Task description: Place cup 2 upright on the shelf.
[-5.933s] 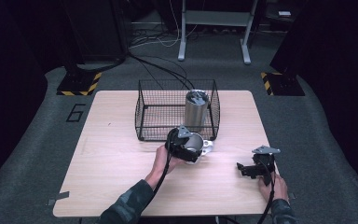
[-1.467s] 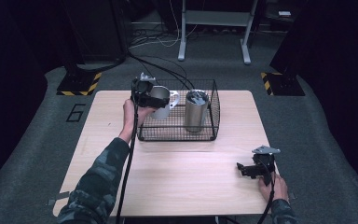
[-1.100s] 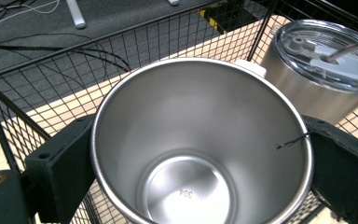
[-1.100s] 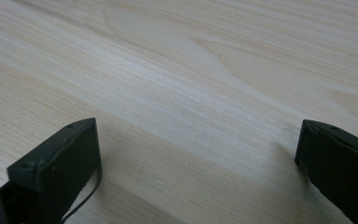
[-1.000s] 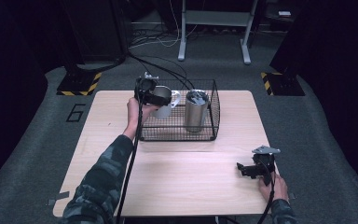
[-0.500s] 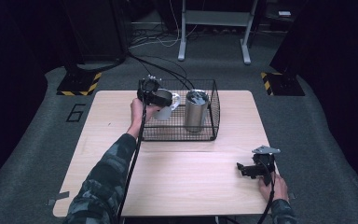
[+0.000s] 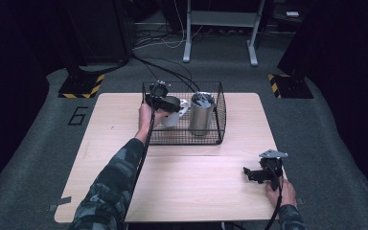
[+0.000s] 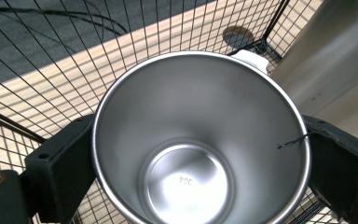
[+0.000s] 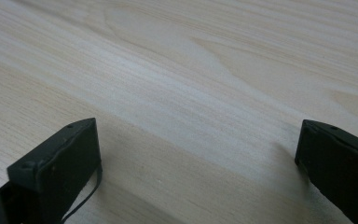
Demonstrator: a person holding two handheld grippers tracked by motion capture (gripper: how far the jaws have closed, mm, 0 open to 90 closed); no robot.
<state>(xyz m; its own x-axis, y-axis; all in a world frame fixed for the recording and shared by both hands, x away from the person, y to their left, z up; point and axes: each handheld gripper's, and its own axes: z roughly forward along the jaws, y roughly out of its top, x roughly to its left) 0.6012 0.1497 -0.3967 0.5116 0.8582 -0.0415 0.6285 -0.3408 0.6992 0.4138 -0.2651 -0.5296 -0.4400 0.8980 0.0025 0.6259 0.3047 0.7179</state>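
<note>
Held in the left tongs [image 8: 200,154]: a stainless-steel mug with a white outer wall and white handle [image 8: 200,140], pinched across its rim by both black jaws. Seen from above in the left gripper view: round, brushed, mirror-grey inside, narrowing to a flat bottom stamped "304", with a sliver of white handle peeking past the far rim. In the high view, the same mug [image 7: 172,111] at the left end of the black wire basket [image 7: 218,124], over or within its left part; impossible to tell whether resting on the mesh floor or hanging above it. Just beside it, to its right inside the basket, a tall brushed-steel cylindrical tumbler [image 7: 201,114], cut off by the frame edge in the left gripper view [image 8: 335,70]. Outer wall of the mug hidden there by its own rim and the jaws; lower part screened by wire in the high view. Left tongs [image 7: 165,103] partly masked by hand and cable.

Right tongs [image 7: 255,173] low over the pale wooden desk [image 7: 196,187], well apart from the basket, jaws spread wide with bare wood grain [image 9: 200,93] between them. Jaw tips cropped at the bottom of the right gripper view.
</note>
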